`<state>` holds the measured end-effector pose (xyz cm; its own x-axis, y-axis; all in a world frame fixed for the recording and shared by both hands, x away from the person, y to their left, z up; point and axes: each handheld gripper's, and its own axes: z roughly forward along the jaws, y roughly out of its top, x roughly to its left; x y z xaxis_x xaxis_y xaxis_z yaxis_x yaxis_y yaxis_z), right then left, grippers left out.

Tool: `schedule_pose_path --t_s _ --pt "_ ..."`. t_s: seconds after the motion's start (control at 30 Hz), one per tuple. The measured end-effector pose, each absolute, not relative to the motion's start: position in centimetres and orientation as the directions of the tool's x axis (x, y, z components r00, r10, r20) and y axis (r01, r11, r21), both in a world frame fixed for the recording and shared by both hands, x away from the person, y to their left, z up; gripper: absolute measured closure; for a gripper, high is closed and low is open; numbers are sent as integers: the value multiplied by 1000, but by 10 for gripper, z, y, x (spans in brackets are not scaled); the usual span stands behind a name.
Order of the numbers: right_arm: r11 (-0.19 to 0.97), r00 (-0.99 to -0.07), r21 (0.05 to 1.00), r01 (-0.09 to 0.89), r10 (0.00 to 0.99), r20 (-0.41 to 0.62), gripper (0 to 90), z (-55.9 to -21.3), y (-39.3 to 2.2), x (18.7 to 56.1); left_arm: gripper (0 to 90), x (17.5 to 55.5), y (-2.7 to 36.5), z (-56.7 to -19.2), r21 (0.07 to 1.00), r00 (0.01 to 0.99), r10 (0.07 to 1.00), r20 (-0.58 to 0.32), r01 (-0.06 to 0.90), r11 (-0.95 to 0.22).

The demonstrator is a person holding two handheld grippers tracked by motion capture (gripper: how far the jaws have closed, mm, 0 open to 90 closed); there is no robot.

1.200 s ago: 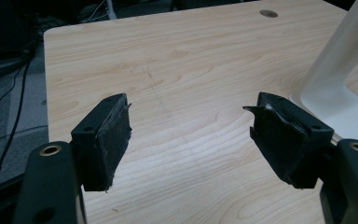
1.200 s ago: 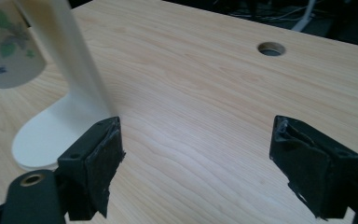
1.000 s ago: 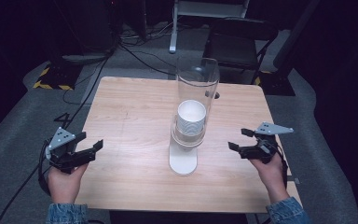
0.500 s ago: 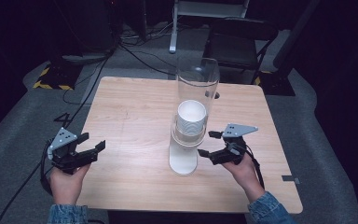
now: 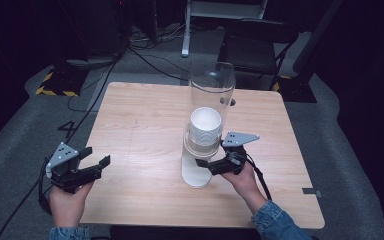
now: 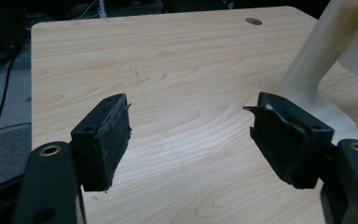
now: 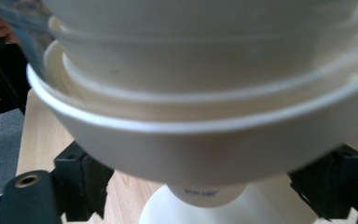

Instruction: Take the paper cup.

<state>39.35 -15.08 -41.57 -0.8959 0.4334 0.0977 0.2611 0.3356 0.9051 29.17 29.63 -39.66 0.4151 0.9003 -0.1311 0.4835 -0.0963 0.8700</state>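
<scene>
So the thing in play is a cup dispenser [image 5: 205, 145]: a clear upright tube with a stack of white cups [image 5: 205, 125] inside, on a white stand whose foot sits on the worktop [image 5: 140, 125], roughly mid-table and a bit toward the person's side. Long axis is straight up and down, and the bottom cup [image 7: 205, 158] pokes out under the tube, just above the foot. The right gripper [image 5: 203, 164] is right at it, coming in level from the right side, and in the right gripper view that bottom cup hangs directly ahead and just above, between the two jaws. Jaws are apart and have just been narrowing a bit, with the cup's lower end between them, but I don't see the pads pressing on it yet. The left gripper [image 5: 94, 156] hangs well off at the left edge, jaws spread wide, nothing in them, stand off to its right. Right hand is clearly the nearer one, so my guess is the pull goes straight down along the tube.
</scene>
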Motion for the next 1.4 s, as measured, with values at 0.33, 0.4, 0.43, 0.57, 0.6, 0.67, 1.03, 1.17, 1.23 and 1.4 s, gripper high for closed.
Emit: schedule_pose_path --t_s 0.33,0.4,0.43,0.57,0.6,0.67,1.03,1.17,1.23,1.4 --pt "308 -892 923 230 447 74 259 -417 -146 394 277 286 299 -398 869 401 906 -137 488 -85" --pt "311 -889 921 234 452 72 287 -417 -146 394 277 285 300 -398 868 401 906 -137 488 -85" --pt "312 -889 921 235 453 74 292 -417 -146 394 277 285 300 -398 869 400 906 -137 487 -83" --pt "313 -886 920 234 459 69 304 -417 -146 394 277 285 301 -398 872 401 905 -143 484 -77" --pt "313 -886 920 234 459 69 304 -417 -146 394 277 285 301 -398 872 401 905 -143 484 -77" --pt "315 -885 919 237 460 71 308 -417 -146 394 277 285 300 -398 871 403 904 -143 485 -78" --pt "311 -887 921 237 456 74 315 -420 -147 391 277 286 300 -397 872 405 902 -149 484 -73" --pt "313 -887 918 243 455 79 318 -420 -148 390 277 287 299 -397 871 411 900 -150 485 -77" --pt "314 -887 916 250 453 87 319 -421 -148 389 277 287 299 -397 870 412 898 -153 487 -75" --pt "314 -888 914 258 450 96 320 -421 -148 388 277 289 299 -397 872 415 897 -153 483 -75"
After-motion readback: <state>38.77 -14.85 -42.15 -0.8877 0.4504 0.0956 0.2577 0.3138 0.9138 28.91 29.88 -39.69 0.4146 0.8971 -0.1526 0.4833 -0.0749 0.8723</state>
